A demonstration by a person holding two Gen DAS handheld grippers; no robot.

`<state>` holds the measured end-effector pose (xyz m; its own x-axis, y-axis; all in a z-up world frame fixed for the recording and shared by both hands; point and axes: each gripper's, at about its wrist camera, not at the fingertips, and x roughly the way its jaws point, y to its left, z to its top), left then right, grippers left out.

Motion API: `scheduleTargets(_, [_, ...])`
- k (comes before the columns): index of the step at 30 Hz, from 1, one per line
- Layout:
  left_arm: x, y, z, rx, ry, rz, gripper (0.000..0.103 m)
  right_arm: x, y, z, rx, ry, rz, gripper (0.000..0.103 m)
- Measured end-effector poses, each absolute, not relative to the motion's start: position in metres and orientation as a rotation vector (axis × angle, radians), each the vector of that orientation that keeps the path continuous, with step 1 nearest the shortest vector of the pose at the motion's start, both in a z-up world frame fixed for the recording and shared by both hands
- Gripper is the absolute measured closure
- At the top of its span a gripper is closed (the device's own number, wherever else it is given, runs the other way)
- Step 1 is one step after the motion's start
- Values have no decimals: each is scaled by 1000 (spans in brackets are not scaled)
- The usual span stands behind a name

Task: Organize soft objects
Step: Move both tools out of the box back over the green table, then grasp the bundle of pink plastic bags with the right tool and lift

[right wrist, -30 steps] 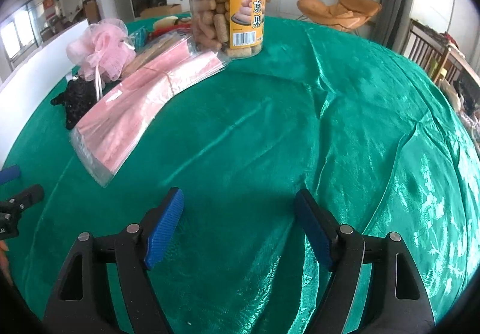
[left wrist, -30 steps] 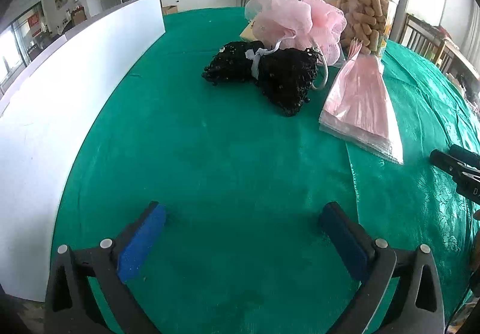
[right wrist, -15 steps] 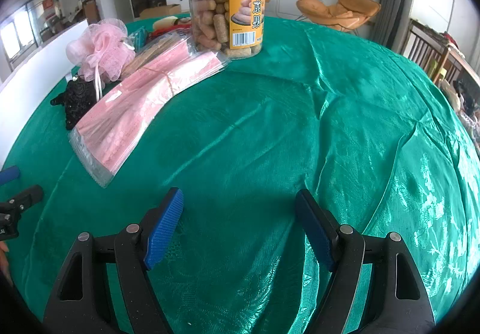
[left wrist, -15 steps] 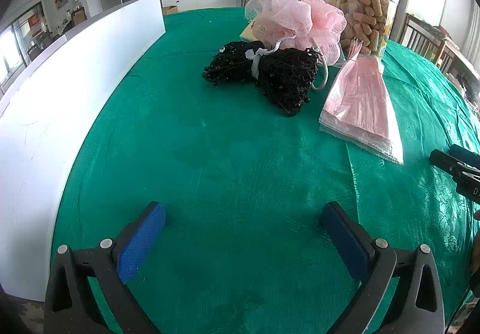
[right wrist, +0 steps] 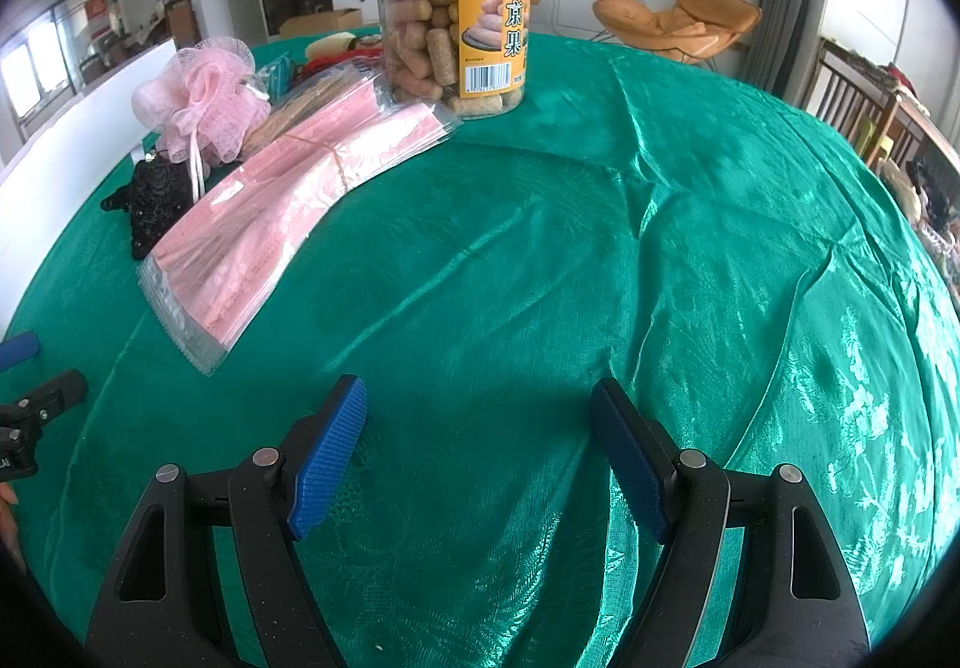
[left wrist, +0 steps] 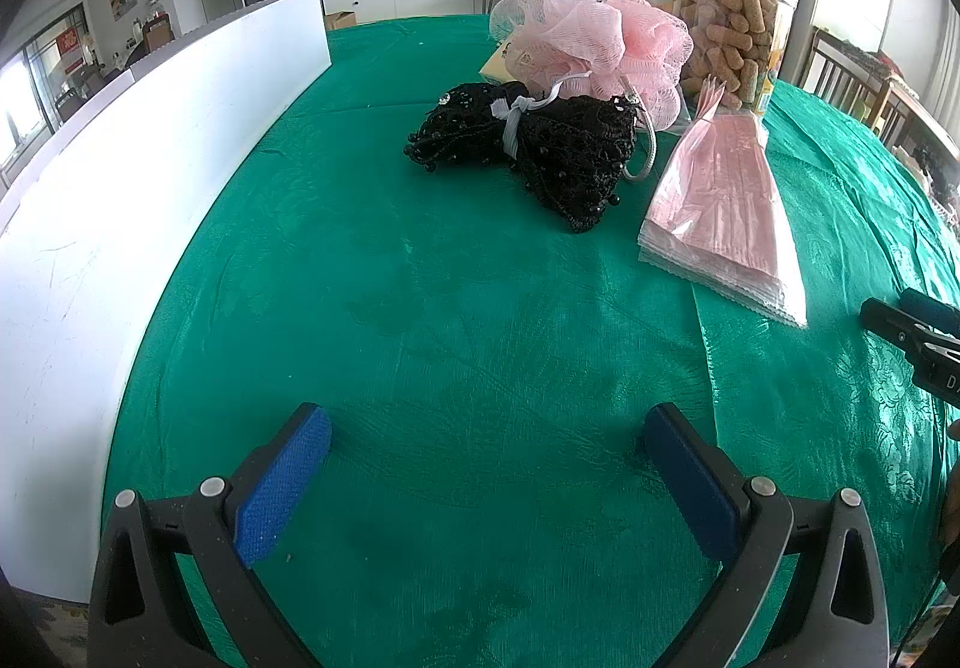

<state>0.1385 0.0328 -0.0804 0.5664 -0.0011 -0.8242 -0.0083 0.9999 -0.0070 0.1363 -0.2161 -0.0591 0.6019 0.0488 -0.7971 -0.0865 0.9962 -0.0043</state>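
Green tablecloth, living room behind. Far centre: black beaded pouch touching pink mesh puff; pink mask pack right. Left gripper, right gripper: jaws spread, nothing held. Step judged: pre-grasp. Forward reach to pouch required.

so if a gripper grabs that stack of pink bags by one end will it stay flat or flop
The stack of pink bags would probably droop: thin film sheets, tied only around the middle. The glossy plastic looks slippery, so the loose fanned ends may slide apart. It's likely light.
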Motion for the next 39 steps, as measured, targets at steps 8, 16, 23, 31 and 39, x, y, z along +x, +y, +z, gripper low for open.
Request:
scheduleTargets(8, [138, 33, -80, -10, 969, 4, 0, 136, -216, -59, -44, 922, 78, 24])
scheduleTargets(16, [138, 33, -80, -10, 969, 4, 0, 137, -217, -59, -44, 922, 78, 24])
scheduleTargets(23, [138, 36, -80, -19, 974, 15, 0, 137, -217, -59, -45, 921, 77, 24])
scheduleTargets(31, [139, 56, -80, -72, 979, 92, 0, 137, -217, -59, -39, 924, 76, 23])
scheduleTargets(39, [140, 58, -80, -69, 978, 100, 0, 157, -220, -48, 23, 1018, 74, 19])
